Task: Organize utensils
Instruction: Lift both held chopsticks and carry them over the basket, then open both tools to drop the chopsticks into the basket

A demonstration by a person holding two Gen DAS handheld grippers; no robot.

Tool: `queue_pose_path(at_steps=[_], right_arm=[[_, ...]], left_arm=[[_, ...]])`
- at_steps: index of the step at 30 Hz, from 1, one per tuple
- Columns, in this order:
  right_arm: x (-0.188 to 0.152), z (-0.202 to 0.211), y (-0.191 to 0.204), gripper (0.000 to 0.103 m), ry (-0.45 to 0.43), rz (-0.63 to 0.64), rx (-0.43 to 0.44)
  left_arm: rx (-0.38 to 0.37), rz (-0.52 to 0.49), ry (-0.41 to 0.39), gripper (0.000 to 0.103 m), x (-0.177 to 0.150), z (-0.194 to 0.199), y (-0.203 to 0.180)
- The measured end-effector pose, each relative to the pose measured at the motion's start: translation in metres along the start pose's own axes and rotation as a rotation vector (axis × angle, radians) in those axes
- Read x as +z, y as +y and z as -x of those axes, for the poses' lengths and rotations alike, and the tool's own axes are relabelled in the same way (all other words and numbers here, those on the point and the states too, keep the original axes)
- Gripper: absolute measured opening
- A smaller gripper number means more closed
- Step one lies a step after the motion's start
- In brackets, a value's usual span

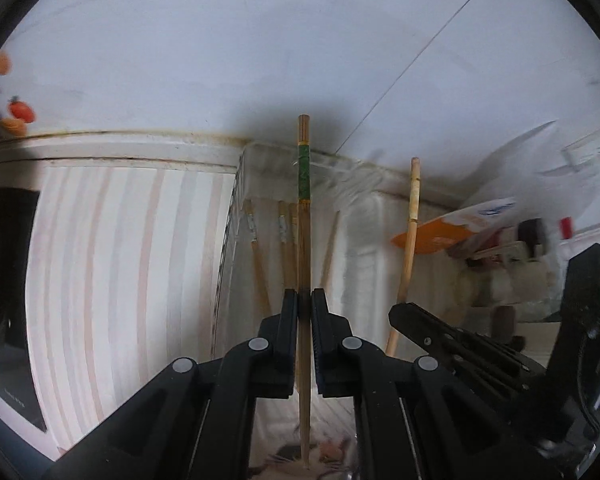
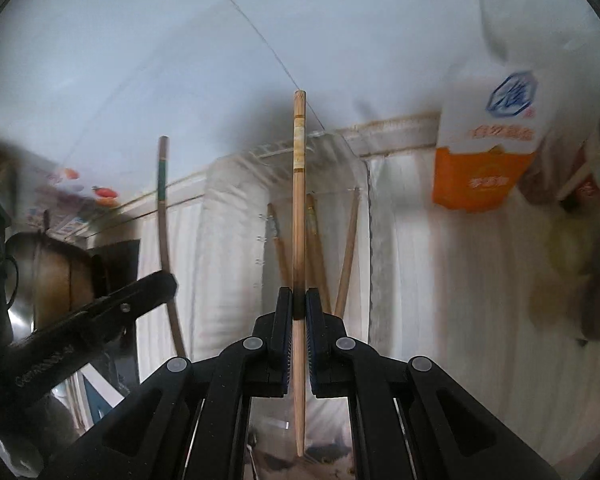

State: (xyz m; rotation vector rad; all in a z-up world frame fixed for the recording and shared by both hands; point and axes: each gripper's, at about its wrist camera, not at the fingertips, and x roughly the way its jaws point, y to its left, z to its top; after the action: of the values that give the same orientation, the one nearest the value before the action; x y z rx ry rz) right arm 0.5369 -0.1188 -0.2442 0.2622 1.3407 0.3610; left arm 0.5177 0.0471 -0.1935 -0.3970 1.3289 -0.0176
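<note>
Left wrist view puts my left gripper (image 1: 304,300) nearest, its two black jaws clamped on a wooden chopstick with a green band (image 1: 303,240). That stick runs straight up the middle of the picture, its thin tip low between the gripper's arms and its thick end high against the white wall (image 1: 220,40). Just to the right, my right gripper (image 1: 404,312) comes in from the side, and the plain chopstick (image 1: 410,236) it carries leans beside mine, the two sticks apart. Past my jaws sits a clear container (image 1: 352,188) on the striped cloth (image 1: 112,260), with several more chopsticks (image 1: 284,240) leaning inside it. Farther right an orange-and-white carton (image 1: 460,224) shows, blurred.

Right wrist view shows the same from the other side. My right gripper (image 2: 299,300) is closed on the plain chopstick (image 2: 298,220), which has pale rings near its thick top end; its tip hangs low between the arms. To the left, my left gripper (image 2: 156,284) crosses the picture with the green-banded chopstick (image 2: 163,216) rising from it. Beyond, the clear container (image 2: 356,184) holds the other chopsticks (image 2: 348,252) leaning against each other. The carton (image 2: 484,152) stands up right against the wall (image 2: 180,40), and a metal pot (image 2: 48,276) sits at the far left.
</note>
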Motion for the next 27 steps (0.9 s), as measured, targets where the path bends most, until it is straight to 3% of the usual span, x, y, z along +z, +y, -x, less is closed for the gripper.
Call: queue_pose_path(at_steps=[5,9,11,13,16,18,20,22,24,25,27], right_arm=[[0.005,-0.028,-0.011,0.007,0.042,-0.011,-0.024],[0.009,-0.042,-0.011,0.007,0.084,0.001,-0.055],[0.010,-0.042,-0.015,0.012,0.101,-0.010,-0.046],[0.009,-0.033,-0.017,0.033,0.075,-0.012,-0.062],[0.002,-0.012,-0.018,0.035,0.031,-0.003,-0.082],[-0.005,0.008,-0.017,0.035,-0.011,0.009,-0.110],[-0.015,0.029,-0.019,0.038,-0.057,0.014,-0.131],[-0.029,0.051,-0.022,0.048,-0.099,0.011,-0.157],[-0.044,0.067,-0.026,0.052,-0.128,0.001,-0.173],[-0.052,0.075,-0.031,0.053,-0.139,-0.009,-0.176],[-0.066,0.085,-0.038,0.055,-0.151,-0.023,-0.175]], left_arm=[[0.008,0.001,0.060,0.004,0.004,-0.031,0.000],[0.043,-0.003,0.071,0.006,0.005,-0.029,0.000],[0.059,-0.005,0.058,0.007,0.005,-0.022,0.001],[0.094,-0.018,0.030,0.009,0.004,-0.013,0.000],[0.154,-0.027,-0.037,0.014,-0.005,0.009,0.003],[0.207,-0.034,-0.089,0.029,-0.016,0.026,0.007],[0.234,-0.034,-0.152,0.071,-0.030,0.044,0.013],[0.258,-0.026,-0.220,0.083,-0.045,0.061,0.020],[0.256,-0.022,-0.272,0.093,-0.061,0.075,0.028],[0.254,-0.018,-0.281,0.103,-0.067,0.078,0.032],[0.250,-0.010,-0.282,0.103,-0.081,0.082,0.039]])
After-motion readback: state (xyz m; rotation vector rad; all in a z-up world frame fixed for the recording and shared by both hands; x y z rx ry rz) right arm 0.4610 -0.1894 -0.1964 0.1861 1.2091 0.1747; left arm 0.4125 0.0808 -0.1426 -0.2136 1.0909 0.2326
